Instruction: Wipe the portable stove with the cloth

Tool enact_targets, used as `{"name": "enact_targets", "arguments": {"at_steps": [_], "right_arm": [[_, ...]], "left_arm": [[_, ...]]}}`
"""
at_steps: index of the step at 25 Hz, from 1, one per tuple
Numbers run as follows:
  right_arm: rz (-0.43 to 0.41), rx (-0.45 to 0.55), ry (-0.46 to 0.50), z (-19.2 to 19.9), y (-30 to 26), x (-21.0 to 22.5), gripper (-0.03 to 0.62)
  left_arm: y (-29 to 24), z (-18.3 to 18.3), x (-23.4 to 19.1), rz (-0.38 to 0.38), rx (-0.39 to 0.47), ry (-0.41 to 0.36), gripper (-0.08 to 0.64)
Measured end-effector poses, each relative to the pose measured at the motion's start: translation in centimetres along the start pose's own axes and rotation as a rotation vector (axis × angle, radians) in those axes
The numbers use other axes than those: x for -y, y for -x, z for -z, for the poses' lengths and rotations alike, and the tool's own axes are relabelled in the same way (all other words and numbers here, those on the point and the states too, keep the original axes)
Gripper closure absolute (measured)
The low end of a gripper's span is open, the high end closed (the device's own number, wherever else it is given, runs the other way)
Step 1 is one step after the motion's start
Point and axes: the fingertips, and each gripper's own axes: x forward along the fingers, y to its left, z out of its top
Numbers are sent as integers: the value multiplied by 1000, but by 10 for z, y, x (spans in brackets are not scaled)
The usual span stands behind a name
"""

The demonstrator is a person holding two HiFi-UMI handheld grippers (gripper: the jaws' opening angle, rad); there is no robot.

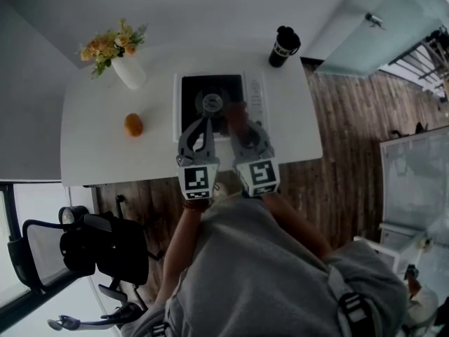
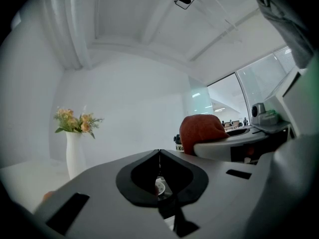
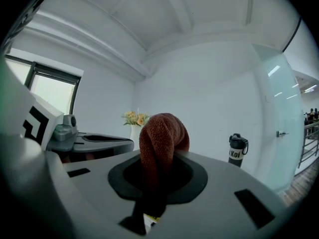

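Note:
The portable stove (image 1: 189, 93), black-topped with a white control strip on its right, sits mid-table. My left gripper (image 1: 208, 120) hangs over its front by the round burner (image 1: 212, 102), jaws shut with nothing between them; in the left gripper view the left gripper (image 2: 159, 156) shows its jaws meeting in a thin line. My right gripper (image 1: 238, 123) is just to its right, shut on a rust-brown cloth (image 1: 236, 112) above the stove's right part. In the right gripper view, the cloth (image 3: 162, 138) bulges up out of the right gripper (image 3: 157, 171).
A white vase of flowers (image 1: 121, 60) and an orange (image 1: 133, 124) stand on the white table (image 1: 98, 153) to the left. A black bottle (image 1: 283, 46) is at the back right. An office chair (image 1: 84, 248) stands by the table's near left edge.

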Motion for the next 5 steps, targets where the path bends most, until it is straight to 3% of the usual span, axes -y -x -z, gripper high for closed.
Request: {"name": "enact_targets", "arguments": {"at_steps": [5], "right_arm": [[-54,4,8,0,-5,-8,526]], "left_arm": [[-4,1,0,4,1,-5,531]]}}
